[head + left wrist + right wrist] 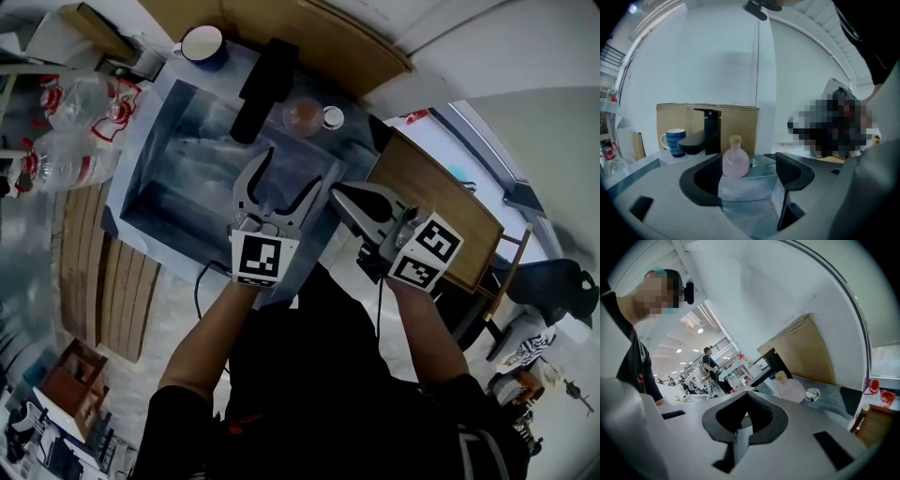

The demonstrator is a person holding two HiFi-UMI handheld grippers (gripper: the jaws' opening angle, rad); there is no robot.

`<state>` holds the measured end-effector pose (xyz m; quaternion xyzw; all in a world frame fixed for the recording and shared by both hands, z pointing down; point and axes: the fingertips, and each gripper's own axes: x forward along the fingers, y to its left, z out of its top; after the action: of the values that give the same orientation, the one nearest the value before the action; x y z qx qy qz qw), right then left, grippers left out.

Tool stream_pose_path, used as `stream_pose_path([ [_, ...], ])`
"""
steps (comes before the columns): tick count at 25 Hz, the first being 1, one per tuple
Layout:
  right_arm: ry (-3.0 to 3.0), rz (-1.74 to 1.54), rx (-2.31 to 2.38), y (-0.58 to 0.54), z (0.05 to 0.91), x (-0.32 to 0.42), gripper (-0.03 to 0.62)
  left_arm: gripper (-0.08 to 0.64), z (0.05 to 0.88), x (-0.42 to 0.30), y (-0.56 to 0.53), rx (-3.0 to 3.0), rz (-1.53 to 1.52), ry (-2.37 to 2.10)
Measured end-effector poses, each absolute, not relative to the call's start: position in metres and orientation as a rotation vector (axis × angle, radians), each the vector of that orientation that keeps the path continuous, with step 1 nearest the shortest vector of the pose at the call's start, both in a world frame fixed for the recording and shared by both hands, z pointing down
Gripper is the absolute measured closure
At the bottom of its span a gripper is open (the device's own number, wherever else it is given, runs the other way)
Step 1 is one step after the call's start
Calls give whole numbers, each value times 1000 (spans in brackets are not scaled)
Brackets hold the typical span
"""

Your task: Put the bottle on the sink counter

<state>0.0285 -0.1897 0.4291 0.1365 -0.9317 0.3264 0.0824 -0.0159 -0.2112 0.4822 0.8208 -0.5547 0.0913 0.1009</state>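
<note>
Left tongs (292, 169) gape, empty; base of bottle (735, 159) hidden behind sink (183, 178) rim.

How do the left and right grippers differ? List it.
The left gripper has jaws wide apart; the right gripper is shut. The left gripper hangs over the sink, facing the bottle; the right gripper sits at the sink's right edge. Both hold nothing.

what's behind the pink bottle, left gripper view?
Brown cardboard panel against the wall behind the bottle; black faucet beside it on the left. The bottle itself covers the counter directly behind it.
</note>
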Motion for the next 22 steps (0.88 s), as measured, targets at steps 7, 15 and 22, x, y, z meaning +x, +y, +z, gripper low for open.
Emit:
stream_pose_path([
  [7,-2823,926,433,-170,406,11,588,303,452,-35,-178,2515,264,-1591],
  [15,-2876,852,437,-144,373,-13,588,447,402,-69,-137,2536,209,-1607],
  [22,-2917,765,432,-123,344,-36,588,504,370,-98,-106,2585,232,-1624],
])
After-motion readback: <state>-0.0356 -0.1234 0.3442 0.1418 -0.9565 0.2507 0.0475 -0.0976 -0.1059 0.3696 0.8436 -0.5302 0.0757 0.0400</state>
